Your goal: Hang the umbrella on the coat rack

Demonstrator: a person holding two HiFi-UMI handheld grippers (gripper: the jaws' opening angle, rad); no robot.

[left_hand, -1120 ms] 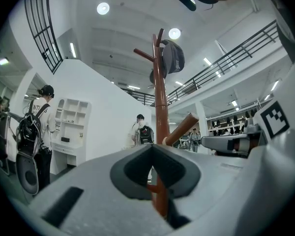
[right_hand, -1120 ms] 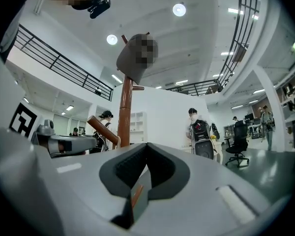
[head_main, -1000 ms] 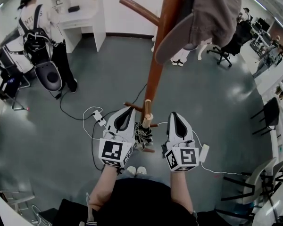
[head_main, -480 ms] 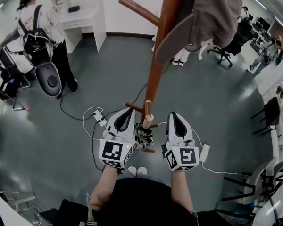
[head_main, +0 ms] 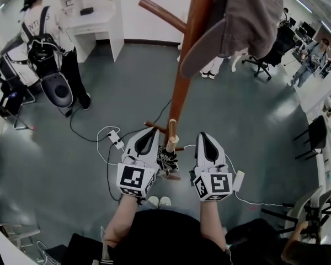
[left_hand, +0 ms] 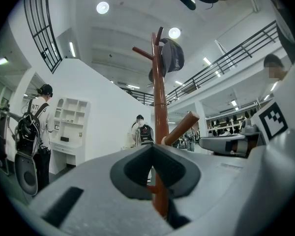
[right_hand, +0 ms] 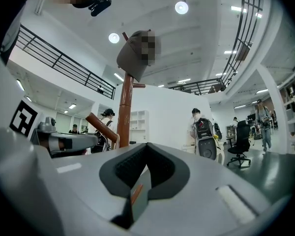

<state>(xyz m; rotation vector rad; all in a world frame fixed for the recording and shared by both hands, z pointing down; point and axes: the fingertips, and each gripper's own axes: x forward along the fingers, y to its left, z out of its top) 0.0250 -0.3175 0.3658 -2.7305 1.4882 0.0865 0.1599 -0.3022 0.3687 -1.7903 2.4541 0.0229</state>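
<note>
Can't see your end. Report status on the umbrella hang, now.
Left gripper and right gripper: jaws shut, empty, level beside the coat rack. Umbrella appears hung from the low peg, between them. Nothing in the way.

Coat rack (head_main: 181, 87) top cut off; umbrella (head_main: 166, 159) mostly hidden

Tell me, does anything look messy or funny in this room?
Only the floor looks messy: white cables and a power strip trail loose across it beside the coat rack, where feet could catch on them. The cap on the rack hangs as it should.
</note>
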